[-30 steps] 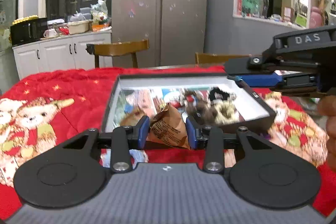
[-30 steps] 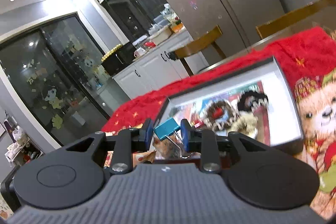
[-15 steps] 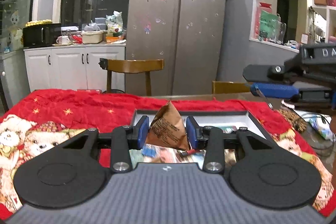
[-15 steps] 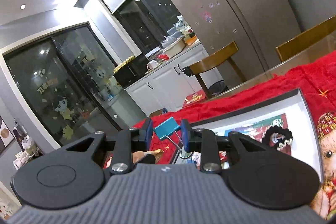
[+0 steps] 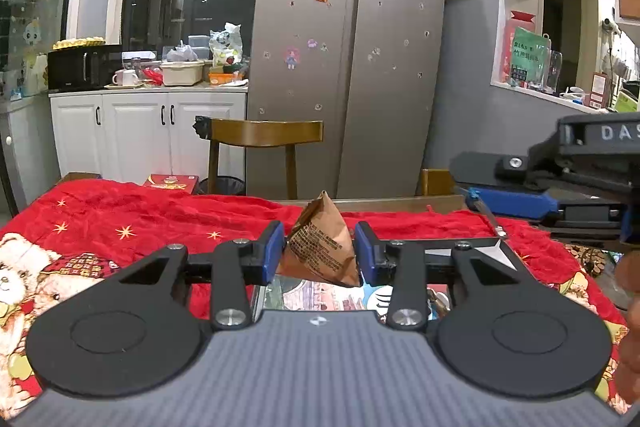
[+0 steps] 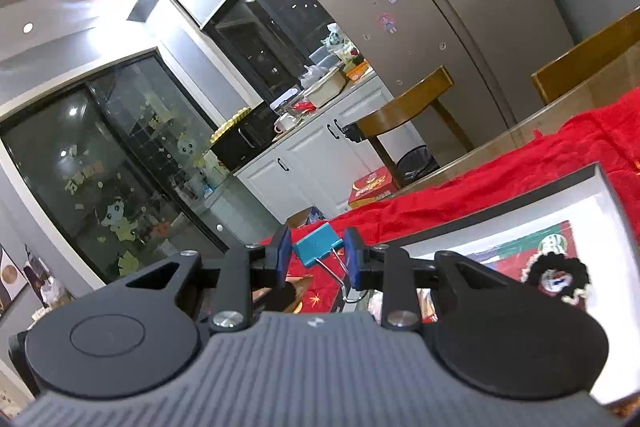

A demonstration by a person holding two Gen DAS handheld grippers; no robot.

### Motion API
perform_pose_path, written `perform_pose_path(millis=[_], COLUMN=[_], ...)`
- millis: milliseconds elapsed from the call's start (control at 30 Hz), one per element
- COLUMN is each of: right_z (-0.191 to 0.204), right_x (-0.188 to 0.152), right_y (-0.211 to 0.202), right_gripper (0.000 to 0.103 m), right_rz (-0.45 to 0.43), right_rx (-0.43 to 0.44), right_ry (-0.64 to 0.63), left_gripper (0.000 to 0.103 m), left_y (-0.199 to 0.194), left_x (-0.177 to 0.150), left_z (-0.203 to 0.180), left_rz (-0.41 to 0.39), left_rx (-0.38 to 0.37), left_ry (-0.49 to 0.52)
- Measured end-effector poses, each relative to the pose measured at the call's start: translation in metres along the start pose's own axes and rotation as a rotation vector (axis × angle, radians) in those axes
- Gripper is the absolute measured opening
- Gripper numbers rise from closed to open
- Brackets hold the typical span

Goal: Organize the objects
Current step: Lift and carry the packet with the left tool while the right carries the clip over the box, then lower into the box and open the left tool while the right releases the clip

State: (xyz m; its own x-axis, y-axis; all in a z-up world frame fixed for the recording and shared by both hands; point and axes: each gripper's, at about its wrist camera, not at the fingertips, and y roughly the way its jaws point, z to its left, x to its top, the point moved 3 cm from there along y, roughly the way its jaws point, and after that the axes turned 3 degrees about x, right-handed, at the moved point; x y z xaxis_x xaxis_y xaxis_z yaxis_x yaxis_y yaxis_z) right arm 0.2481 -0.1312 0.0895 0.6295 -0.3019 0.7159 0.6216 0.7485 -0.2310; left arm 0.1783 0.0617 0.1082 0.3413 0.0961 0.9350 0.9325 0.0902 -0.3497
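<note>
My left gripper (image 5: 320, 251) is shut on a brown triangular paper packet (image 5: 320, 251) and holds it in the air above the near edge of the black-rimmed tray (image 5: 490, 242). My right gripper (image 6: 316, 259) is shut on a blue binder clip (image 6: 318, 247), its wire handles hanging down, held above the tray's left end (image 6: 500, 217). The right gripper also shows at the right of the left wrist view (image 5: 472, 197). A black hair scrunchie (image 6: 556, 277) lies in the tray.
A red blanket with bear prints (image 5: 100, 227) covers the table. Wooden chairs (image 5: 264, 139) stand behind it, before a steel fridge (image 5: 348, 47). A red box (image 6: 372, 189) sits low beyond the table.
Both grippers have lifted and tilted up with their objects. The tray has dropped low in both views and most of its contents are out of sight.
</note>
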Motion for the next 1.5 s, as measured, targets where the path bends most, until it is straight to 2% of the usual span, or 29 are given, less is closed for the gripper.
perform_pose_path(millis=[133, 267, 533, 800, 1100, 1500], right_z=[-0.007, -0.015, -0.039, -0.052, -0.052, -0.061], right_x=[0.001, -0.001, -0.013, -0.031, -0.036, -0.043], right_y=[0.02, 0.035, 0.065, 0.086, 0.096, 0.102], right_gripper=[0.032, 0.032, 0.032, 0.032, 0.032, 0.032], right_rz=[0.017, 0.03, 0.082, 0.156, 0.182, 0.221], right_rx=[-0.016, -0.028, -0.095, -0.198, -0.263, -0.281], right_ry=[0.024, 0.035, 0.02, -0.031, -0.057, -0.047], left_gripper=[0.045, 0.045, 0.045, 0.045, 0.045, 0.045], left_y=[0.022, 0.05, 0.084, 0.121, 0.129, 0.132], left_x=[0.004, 0.006, -0.017, -0.039, -0.043, -0.053], left_z=[0.006, 0.015, 0.025, 0.021, 0.021, 0.011], left_rz=[0.0, 0.04, 0.107, 0.22, 0.254, 0.291], left_rx=[-0.006, -0.033, -0.06, -0.014, -0.014, -0.022], left_ry=[-0.005, -0.027, -0.041, -0.004, 0.021, 0.067])
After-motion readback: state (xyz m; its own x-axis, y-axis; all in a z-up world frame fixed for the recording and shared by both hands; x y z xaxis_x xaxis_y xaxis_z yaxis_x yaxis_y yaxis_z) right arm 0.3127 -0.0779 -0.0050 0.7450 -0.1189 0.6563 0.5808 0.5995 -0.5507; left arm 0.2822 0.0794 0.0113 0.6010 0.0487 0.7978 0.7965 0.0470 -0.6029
